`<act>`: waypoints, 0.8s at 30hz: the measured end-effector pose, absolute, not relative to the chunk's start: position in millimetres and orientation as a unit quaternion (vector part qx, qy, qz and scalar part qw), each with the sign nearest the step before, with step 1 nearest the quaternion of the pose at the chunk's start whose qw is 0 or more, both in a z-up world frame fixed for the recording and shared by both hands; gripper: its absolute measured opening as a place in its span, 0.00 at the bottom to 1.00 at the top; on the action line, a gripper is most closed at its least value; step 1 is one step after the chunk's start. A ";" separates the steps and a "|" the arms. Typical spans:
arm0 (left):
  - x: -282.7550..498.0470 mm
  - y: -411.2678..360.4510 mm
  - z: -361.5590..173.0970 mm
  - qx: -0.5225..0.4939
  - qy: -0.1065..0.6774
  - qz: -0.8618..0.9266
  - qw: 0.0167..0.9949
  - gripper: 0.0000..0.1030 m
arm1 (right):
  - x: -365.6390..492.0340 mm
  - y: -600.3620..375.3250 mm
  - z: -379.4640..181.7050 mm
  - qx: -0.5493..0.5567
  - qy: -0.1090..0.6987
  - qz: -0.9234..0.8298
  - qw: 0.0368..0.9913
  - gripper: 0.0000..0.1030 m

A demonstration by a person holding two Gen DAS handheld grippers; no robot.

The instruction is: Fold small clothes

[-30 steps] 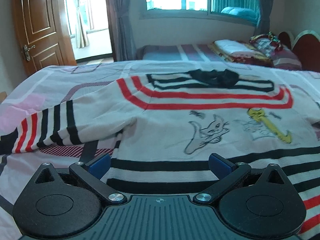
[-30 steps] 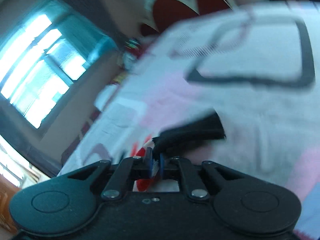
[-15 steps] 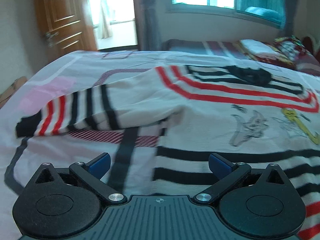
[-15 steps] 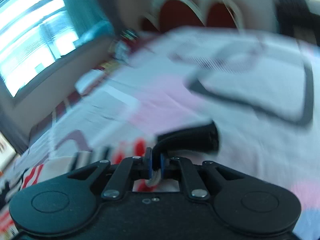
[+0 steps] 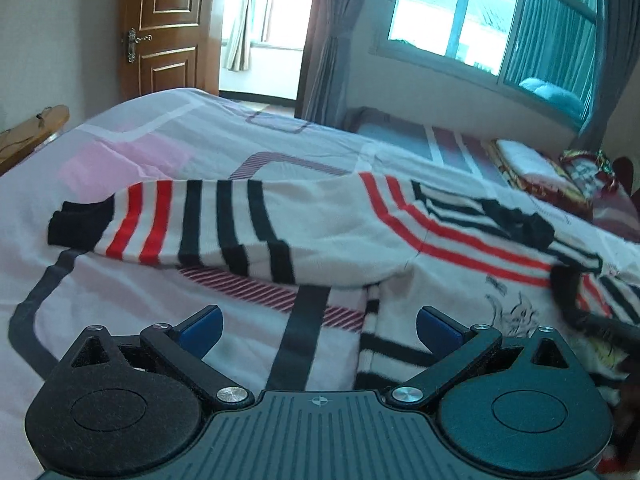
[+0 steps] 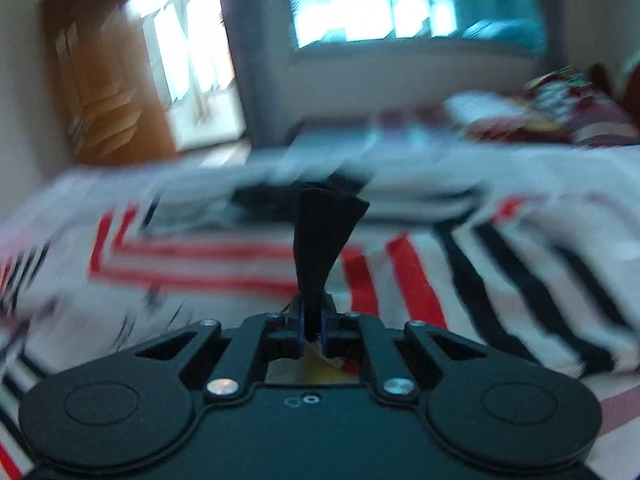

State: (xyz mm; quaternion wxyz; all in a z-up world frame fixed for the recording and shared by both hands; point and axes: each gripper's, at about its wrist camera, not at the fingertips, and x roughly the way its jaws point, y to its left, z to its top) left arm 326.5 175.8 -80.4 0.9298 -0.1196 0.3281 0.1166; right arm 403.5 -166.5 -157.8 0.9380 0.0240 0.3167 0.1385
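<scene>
A: Start at the right gripper (image 6: 313, 326). What is in it?

B: A black knitted cuff (image 6: 322, 240) of the sweater's sleeve stands up between its two blue pads. The jaws are narrow and opening, yet the cuff sits pinched between them and fans out wider above the tips.

A: And the left gripper (image 5: 319, 326)?

B: Its jaws stand wide apart, with nothing between the blue pads (image 5: 200, 326). It hangs just above the bed, over the sweater's lower left edge.

A: Where does the garment lie?

B: The cream knitted sweater with black and red stripes (image 5: 332, 232) is spread flat on the pink and white patterned bedsheet (image 5: 120, 152). Its other sleeve (image 5: 180, 224) reaches out to the left in the left wrist view, ending in a black cuff on the sheet. Small cartoon drawings show on the chest, partly cut off at the right.

A: Beyond the bed?

B: A brown panelled wooden door (image 5: 164, 28), grey curtains (image 5: 328, 36), a wide window with teal drapes (image 5: 480, 20), and a second bed (image 5: 532, 168) with folded bedding. The right wrist view is heavily blurred.
</scene>
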 end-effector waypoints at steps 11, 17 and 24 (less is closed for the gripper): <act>457.0 66.4 -109.3 -0.229 0.359 -0.139 0.894 0.78 | 343.0 -231.7 -126.4 0.080 0.279 0.115 0.950 0.37; 507.8 13.2 -141.6 -0.224 0.406 -0.166 0.870 0.78 | 309.6 -267.3 -118.3 0.092 0.276 0.064 0.954 0.37; 524.8 0.3 -134.8 -0.198 0.399 -0.176 0.878 0.05 | 297.9 -311.5 -127.0 0.159 0.291 0.001 0.943 0.38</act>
